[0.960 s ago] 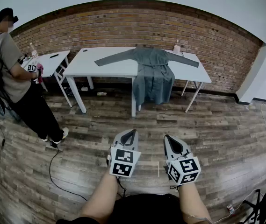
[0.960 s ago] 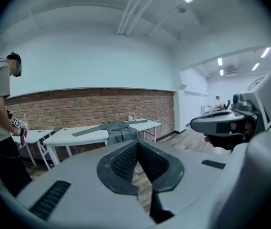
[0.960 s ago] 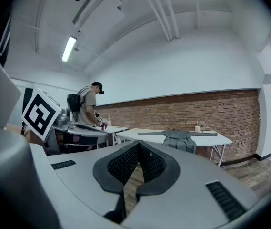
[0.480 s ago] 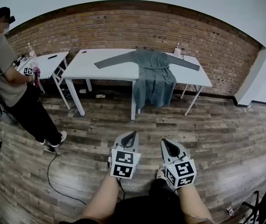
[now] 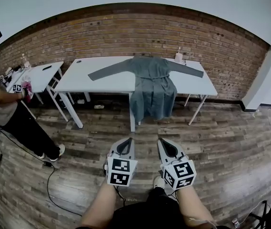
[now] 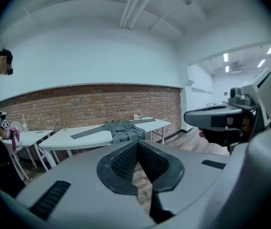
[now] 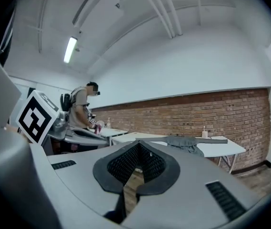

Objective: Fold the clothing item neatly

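The head view looks from high at the near side, forward and steeply down over the dark wood-plank floor [image 5: 221,128] to the long white table [image 5: 102,82] before the far red brick wall [image 5: 125,37]. The left gripper [image 5: 127,140] and the right gripper [image 5: 162,141] lie at its near edge. Each gripper view sits low and looks along its own jaws toward that distant table. All three views share the table, the wall and the standing person [image 5: 2,109] at far left.
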`<state>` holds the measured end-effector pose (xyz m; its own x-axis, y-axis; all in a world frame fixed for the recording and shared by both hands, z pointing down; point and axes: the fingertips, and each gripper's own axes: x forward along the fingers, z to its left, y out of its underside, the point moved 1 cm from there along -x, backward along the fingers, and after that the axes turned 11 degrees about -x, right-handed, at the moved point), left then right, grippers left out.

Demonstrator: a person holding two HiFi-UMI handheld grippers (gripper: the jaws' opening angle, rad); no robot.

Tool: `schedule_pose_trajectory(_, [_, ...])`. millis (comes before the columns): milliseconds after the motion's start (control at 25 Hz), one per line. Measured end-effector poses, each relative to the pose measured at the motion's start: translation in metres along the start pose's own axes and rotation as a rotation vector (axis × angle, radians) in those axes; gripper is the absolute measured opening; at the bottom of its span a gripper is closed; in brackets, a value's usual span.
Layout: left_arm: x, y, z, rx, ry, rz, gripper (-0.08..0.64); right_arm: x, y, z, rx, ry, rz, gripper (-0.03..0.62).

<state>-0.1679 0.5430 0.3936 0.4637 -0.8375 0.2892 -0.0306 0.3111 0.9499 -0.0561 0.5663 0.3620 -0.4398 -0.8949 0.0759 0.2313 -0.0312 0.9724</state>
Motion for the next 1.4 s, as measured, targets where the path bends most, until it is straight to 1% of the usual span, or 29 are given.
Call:
schedule_pose_trajectory(80, [0.026, -0.002, -0.005, -0.011, 0.010, 0.013, -0.011, 0.013, 0.006, -0.024, 0.021, 0.008, 0.004, -0.008])
schedule_pose_trajectory(240, [0.077, -0.004, -0.013, 0.014, 0.003, 0.043, -0.011, 0.041, 0.018, -0.070, 0.046, 0.013, 0.034, -0.008])
schedule_pose_trajectory(480, [0.154, -0.045, -0.029, 0.020, 0.002, 0.038, -0.011, 0.087, 0.020, -0.143, 0.057, -0.002, 0.027, -0.008])
schedule_pose_trajectory(640, [0.204, -0.058, -0.044, -0.040, 0.026, 0.046, -0.011, 0.109, 0.031, -0.190, 0.084, -0.016, 0.023, -0.008])
schedule_pose_trajectory(680, [0.215, -0.061, -0.047, -0.043, 0.023, 0.046, -0.011, 0.115, 0.032, -0.201, 0.084, -0.020, 0.022, -0.008])
schedule_pose_trajectory(800, [0.245, -0.073, -0.050, -0.012, -0.016, 0.035, -0.011, 0.134, 0.036, -0.230, 0.069, -0.041, 0.023, -0.008])
schedule_pose_trajectory(1000, [0.278, -0.082, -0.050, -0.032, -0.056, 0.013, -0.011, 0.150, 0.046, -0.262, 0.084, -0.057, 0.030, -0.008])
schedule_pose_trajectory(1240, [0.303, -0.081, -0.032, -0.100, -0.090, -0.006, -0.011, 0.168, 0.069, -0.272, 0.062, -0.092, 0.062, -0.008])
schedule_pose_trajectory(1400, [0.321, -0.092, -0.014, -0.102, -0.106, -0.031, -0.011, 0.189, 0.067, -0.284, 0.054, -0.096, 0.040, -0.008])
